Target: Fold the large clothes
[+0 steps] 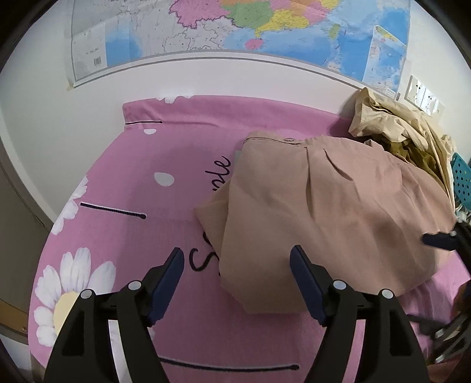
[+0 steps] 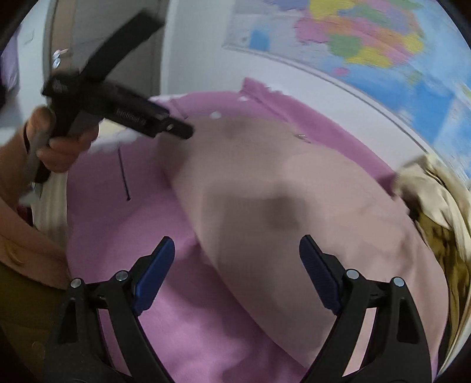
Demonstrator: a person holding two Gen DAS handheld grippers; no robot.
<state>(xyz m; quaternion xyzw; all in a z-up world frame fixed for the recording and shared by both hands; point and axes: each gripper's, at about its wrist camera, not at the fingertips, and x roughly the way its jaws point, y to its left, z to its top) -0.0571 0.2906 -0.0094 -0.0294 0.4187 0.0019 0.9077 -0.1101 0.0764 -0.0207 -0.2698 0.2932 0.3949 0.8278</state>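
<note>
While both tools are standing wide open and gripping nothing, the tan garment (image 1: 329,212) is lying folded on the pink bed sheet (image 1: 141,188), filling the left wrist view from 12 to 3 o'clock. The left tool (image 1: 237,263) is hovering over the garment's near edge, its right finger above the cloth. The right tool (image 2: 237,253) is hanging above the same garment (image 2: 288,212). A crumpled pile of clothes (image 1: 406,132) is sitting at 2 o'clock, touching the garment, under a wall map (image 1: 265,26).

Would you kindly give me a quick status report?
Both hand-held grippers, left and right, open, empty. Tan garment folded on pink bedsheet. Crumpled clothes pile beside it.
</note>
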